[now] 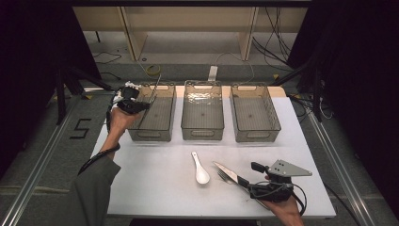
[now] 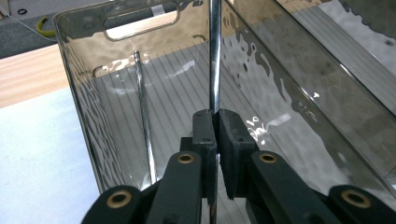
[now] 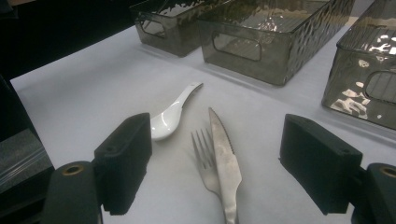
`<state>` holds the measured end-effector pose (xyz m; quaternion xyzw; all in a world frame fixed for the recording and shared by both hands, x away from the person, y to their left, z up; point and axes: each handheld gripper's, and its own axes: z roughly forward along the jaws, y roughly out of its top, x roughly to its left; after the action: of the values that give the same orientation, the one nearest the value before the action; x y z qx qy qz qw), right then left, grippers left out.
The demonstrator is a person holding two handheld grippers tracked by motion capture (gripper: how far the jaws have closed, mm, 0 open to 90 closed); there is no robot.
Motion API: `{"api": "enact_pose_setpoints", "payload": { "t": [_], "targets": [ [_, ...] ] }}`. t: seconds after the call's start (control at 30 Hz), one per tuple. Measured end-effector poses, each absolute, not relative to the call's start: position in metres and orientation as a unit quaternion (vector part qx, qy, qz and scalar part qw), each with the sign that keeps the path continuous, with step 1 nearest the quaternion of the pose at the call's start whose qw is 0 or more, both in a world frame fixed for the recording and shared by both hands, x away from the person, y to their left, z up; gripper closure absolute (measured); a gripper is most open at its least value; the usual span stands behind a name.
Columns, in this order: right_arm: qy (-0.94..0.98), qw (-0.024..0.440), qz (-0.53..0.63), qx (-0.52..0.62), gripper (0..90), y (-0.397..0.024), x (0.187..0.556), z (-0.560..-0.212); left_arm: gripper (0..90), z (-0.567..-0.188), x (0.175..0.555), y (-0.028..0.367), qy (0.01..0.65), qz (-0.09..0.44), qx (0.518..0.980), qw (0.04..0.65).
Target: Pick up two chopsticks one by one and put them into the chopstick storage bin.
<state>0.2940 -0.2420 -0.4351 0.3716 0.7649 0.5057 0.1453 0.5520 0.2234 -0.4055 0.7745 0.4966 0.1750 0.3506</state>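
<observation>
My left gripper (image 1: pixel 142 106) hangs over the near left corner of the left smoked-plastic bin (image 1: pixel 151 137). It is shut on a thin shiny metal rod (image 2: pixel 214 56), which stands upright between the pads (image 2: pixel 204 135) and rises above the bin (image 2: pixel 84 107). Beside it inside the bin runs a second thin metal line (image 2: pixel 144 116); rod or reflection, I cannot tell. My right gripper (image 1: pixel 254 179) is open near the table's front right. Between its wide-apart jaws (image 3: pixel 219 144) lie a steel knife (image 3: pixel 225 154) and a fork (image 3: pixel 203 154), the knife partly over the fork, untouched.
A white ceramic spoon (image 1: pixel 200 170) lies left of the knife (image 1: pixel 228 172) on the white table (image 1: pixel 150 188). A middle bin (image 1: pixel 202 134) and a right bin (image 1: pixel 256 137) stand in a row with the left one. Cables trail behind the table.
</observation>
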Motion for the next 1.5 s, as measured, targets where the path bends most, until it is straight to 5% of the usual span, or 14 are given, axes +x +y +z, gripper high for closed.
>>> {"api": "enact_pose_setpoints", "payload": {
  "t": [0.27, 0.67, 0.93, 1.5],
  "targets": [
    [0.765, 0.145, 0.506, 0.371, 26.0, -0.242, 0.294, -0.435, 82.2, -0.409, 0.553, 0.223, 0.505, 0.175, 0.776, 0.336],
    [0.763, 0.146, 0.507, 0.373, 26.1, -0.243, 0.294, -0.435, 49.4, -0.396, 0.533, 0.222, 0.545, 0.126, 0.741, 0.372],
    [0.764, 0.146, 0.506, 0.373, 26.1, -0.243, 0.294, -0.435, 37.5, -0.391, 0.502, 0.209, 0.531, 0.097, 0.745, 0.391],
    [0.765, 0.146, 0.503, 0.374, 26.1, -0.243, 0.293, -0.434, 22.6, -0.390, 0.471, 0.193, 0.531, 0.083, 0.748, 0.390]
  ]
}}
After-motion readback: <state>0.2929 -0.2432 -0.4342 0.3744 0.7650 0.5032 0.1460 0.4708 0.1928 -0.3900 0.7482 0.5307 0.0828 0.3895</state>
